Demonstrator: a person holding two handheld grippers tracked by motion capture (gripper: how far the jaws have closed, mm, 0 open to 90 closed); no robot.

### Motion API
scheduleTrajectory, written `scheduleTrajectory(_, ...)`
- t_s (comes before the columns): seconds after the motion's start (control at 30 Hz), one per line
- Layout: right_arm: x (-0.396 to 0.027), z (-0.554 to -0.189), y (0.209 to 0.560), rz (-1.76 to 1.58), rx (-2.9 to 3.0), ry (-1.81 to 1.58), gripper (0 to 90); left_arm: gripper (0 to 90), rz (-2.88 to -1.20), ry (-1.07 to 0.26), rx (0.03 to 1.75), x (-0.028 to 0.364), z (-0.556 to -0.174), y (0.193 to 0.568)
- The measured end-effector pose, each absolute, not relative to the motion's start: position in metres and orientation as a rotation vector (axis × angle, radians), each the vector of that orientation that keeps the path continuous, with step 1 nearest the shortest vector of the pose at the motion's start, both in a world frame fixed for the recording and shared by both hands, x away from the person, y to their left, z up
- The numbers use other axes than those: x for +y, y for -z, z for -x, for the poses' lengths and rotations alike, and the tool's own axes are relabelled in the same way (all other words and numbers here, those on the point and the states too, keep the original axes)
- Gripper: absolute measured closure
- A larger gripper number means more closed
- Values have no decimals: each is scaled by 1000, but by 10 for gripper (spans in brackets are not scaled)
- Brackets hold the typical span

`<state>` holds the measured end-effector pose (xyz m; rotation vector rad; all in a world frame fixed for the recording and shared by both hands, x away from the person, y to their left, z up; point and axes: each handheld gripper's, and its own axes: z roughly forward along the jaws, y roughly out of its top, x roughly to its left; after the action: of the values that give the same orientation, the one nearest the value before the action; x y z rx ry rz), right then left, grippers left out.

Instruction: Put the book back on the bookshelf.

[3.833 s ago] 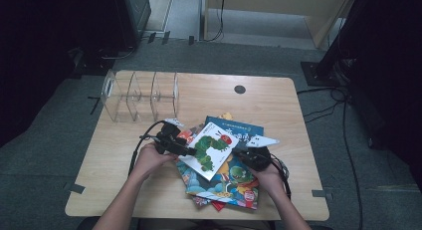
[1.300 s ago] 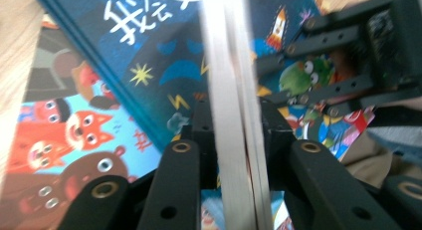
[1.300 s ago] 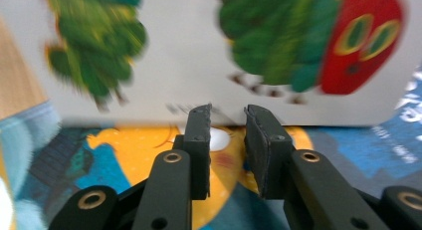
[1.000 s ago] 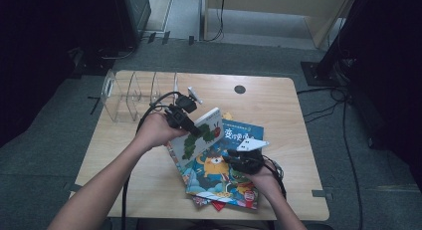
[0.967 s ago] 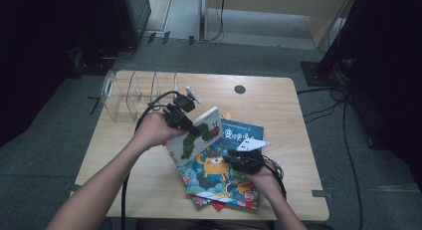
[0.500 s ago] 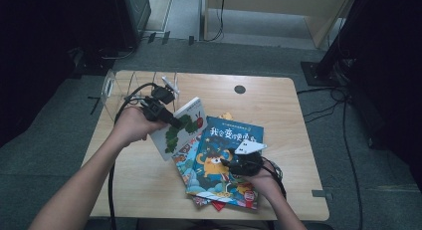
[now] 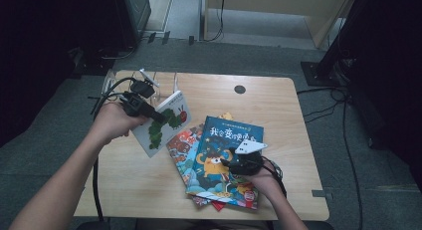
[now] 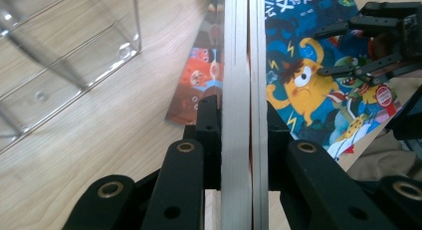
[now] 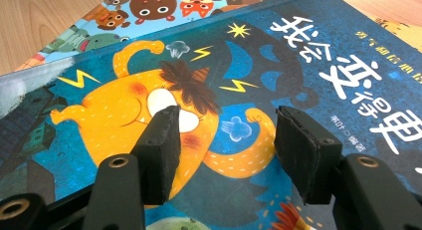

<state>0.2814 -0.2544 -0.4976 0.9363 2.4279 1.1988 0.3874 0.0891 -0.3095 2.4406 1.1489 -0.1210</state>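
Presently, in the high view, the left tongs [image 7: 158, 116] are clamped on a white caterpillar book [image 7: 161, 123], lifted clear of the counter [image 7: 149, 190] and held just beside the clear divider rack [image 7: 149, 85] at the far left corner. The right tongs [image 7: 230, 163] rest over the blue monster book [image 7: 224, 155], topmost of the stack left near the counter's front.

Left gripper view: the book's page edge [image 8: 242, 90] runs upright between the jaws, pads pressing both covers; the rack [image 8: 64, 51] stands to one side, its slots empty as far as shown.

Right gripper view: the jaws stand apart, having just been opening, nothing between them; the blue cover [image 9: 298, 65] lies flat beneath.

Judgement: filing is at an early stage. One book is in transit, not yet slotted; the rest of the stack awaits.
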Motion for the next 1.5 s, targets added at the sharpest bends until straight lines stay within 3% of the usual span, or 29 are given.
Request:
scheduleTrajectory(0.43,-254,-285,497,-915,2447,-1194,413,777,-2374,55,1249,124,-403,286)
scheduleTrajectory(0.9,-252,-285,497,-920,2447,-1184,409,777,-2341,-36,1326,124,-434,256)
scheduleTrajectory(1.5,-252,-285,497,-914,2450,-1186,401,777,-2332,-36,1445,104,-482,275)
